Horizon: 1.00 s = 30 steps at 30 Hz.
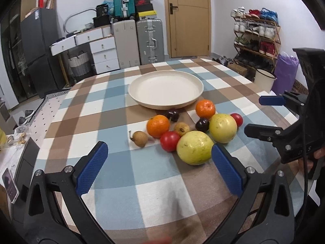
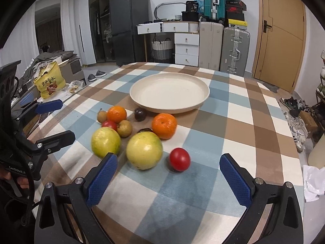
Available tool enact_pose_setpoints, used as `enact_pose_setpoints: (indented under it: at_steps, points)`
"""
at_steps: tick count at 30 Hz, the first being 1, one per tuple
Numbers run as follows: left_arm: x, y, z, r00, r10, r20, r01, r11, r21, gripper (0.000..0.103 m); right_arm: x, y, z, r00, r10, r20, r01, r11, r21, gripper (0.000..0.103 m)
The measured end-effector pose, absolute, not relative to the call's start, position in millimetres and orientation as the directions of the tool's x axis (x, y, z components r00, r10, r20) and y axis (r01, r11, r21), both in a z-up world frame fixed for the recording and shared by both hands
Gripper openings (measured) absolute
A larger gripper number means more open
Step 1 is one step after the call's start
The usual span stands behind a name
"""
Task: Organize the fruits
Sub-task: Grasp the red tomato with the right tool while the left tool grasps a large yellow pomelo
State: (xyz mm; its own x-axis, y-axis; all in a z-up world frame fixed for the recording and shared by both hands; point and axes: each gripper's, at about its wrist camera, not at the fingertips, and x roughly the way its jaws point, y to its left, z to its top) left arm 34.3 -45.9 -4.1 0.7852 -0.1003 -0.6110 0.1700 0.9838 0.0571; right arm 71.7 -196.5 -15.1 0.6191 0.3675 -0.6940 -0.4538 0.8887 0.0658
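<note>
A cream plate (image 1: 165, 87) (image 2: 169, 90) stands empty at the middle of the checked table. In front of it lies a loose cluster of fruit: two oranges (image 1: 158, 126) (image 1: 205, 108), two big yellow-green fruits (image 1: 195, 148) (image 1: 223, 128), two red tomatoes (image 1: 170, 141) (image 2: 179, 159), two dark plums (image 1: 172, 114) (image 1: 202, 124) and two small brown fruits (image 1: 140, 138) (image 1: 181, 128). My left gripper (image 1: 158, 148) (image 2: 59, 122) hovers open just short of the cluster, holding nothing. My right gripper (image 2: 168, 158) (image 1: 264, 116) is open too, with the lone tomato just ahead between its fingers.
The checked tablecloth (image 1: 142, 183) covers a round table whose edge curves away on both sides. A phone (image 1: 9, 185) lies at the left. Suitcases (image 2: 234, 48), white drawers (image 2: 185, 48), a dark fridge (image 2: 128, 24), a door (image 1: 189, 18) and a shoe rack (image 1: 256, 36) line the walls.
</note>
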Motion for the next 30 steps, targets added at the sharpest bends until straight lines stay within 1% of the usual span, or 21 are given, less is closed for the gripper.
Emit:
enact_pose_setpoints:
  at_steps: [1, 3, 6, 8, 10, 13, 17, 19, 20, 21, 22, 24, 26, 28, 29, 30]
  points:
    - [37.1, -48.7, -5.8, 0.775, -0.116, -0.621, 0.189, 0.981, 0.053, 0.099, 73.9, -198.6, -16.9, 0.614, 0.364, -0.700, -0.452, 0.890, 0.066, 0.102]
    - [40.5, -54.4, -9.1, 0.759, -0.153, -0.633, 0.227, 0.973, 0.037, 0.098, 77.0, -202.3, -20.5, 0.608, 0.356, -0.710, -0.451, 0.891, 0.060, 0.102]
    - [46.8, -63.3, -14.3, 0.744, -0.157, -0.649, 0.249, 0.967, 0.051, 0.097, 81.4, -206.3, -23.7, 0.604, 0.348, -0.717, -0.448, 0.892, 0.055, 0.101]
    - [54.0, -67.0, -18.7, 0.730, -0.149, -0.667, 0.250, 0.967, 0.057, 0.095, 84.6, -208.0, -25.8, 0.598, 0.341, -0.726, -0.447, 0.893, 0.052, 0.101]
    - [61.3, -69.5, -23.4, 0.711, -0.151, -0.687, 0.252, 0.966, 0.049, 0.089, 88.4, -209.9, -29.1, 0.590, 0.333, -0.736, -0.446, 0.894, 0.048, 0.101]
    - [69.3, -72.3, -30.7, 0.681, -0.172, -0.712, 0.271, 0.962, 0.026, 0.085, 95.5, -212.3, -34.7, 0.566, 0.335, -0.753, -0.445, 0.893, 0.063, 0.100]
    - [72.4, -77.6, -35.6, 0.649, -0.212, -0.731, 0.309, 0.951, -0.001, 0.083, 104.0, -214.6, -40.8, 0.541, 0.336, -0.771, -0.444, 0.893, 0.077, 0.098]
    - [73.6, -81.0, -37.6, 0.641, -0.221, -0.735, 0.322, 0.947, -0.003, 0.079, 109.6, -216.8, -45.0, 0.526, 0.333, -0.783, -0.437, 0.895, 0.087, 0.093]
    - [74.5, -82.6, -38.4, 0.634, -0.225, -0.740, 0.327, 0.945, -0.006, 0.077, 112.9, -217.3, -47.7, 0.520, 0.325, -0.790, -0.435, 0.896, 0.083, 0.087]
    - [76.4, -85.0, -39.7, 0.625, -0.231, -0.746, 0.337, 0.942, -0.009, 0.072, 115.0, -217.2, -49.8, 0.514, 0.323, -0.795, -0.436, 0.896, 0.082, 0.082]
    - [76.3, -85.5, -39.6, 0.622, -0.235, -0.747, 0.342, 0.940, -0.011, 0.068, 117.0, -216.3, -51.4, 0.507, 0.319, -0.801, -0.435, 0.897, 0.082, 0.081]
    - [77.8, -87.4, -40.6, 0.614, -0.241, -0.752, 0.351, 0.936, -0.013, 0.063, 120.4, -214.7, -54.2, 0.497, 0.320, -0.807, -0.441, 0.894, 0.083, 0.078]
    - [76.4, -88.3, -40.7, 0.608, -0.260, -0.750, 0.366, 0.930, -0.026, 0.062, 122.9, -212.5, -55.7, 0.489, 0.322, -0.810, -0.451, 0.889, 0.081, 0.076]
    - [75.9, -89.1, -40.9, 0.608, -0.262, -0.750, 0.372, 0.928, -0.022, 0.056, 125.6, -209.2, -57.1, 0.486, 0.320, -0.813, -0.458, 0.886, 0.075, 0.072]
    - [76.6, -88.7, -41.2, 0.605, -0.268, -0.750, 0.373, 0.927, -0.031, 0.054, 125.4, -208.2, -57.2, 0.484, 0.321, -0.814, -0.460, 0.885, 0.075, 0.068]
    - [76.8, -87.5, -41.1, 0.601, -0.276, -0.750, 0.373, 0.927, -0.043, 0.053, 126.9, -206.7, -58.0, 0.479, 0.323, -0.816, -0.463, 0.883, 0.078, 0.064]
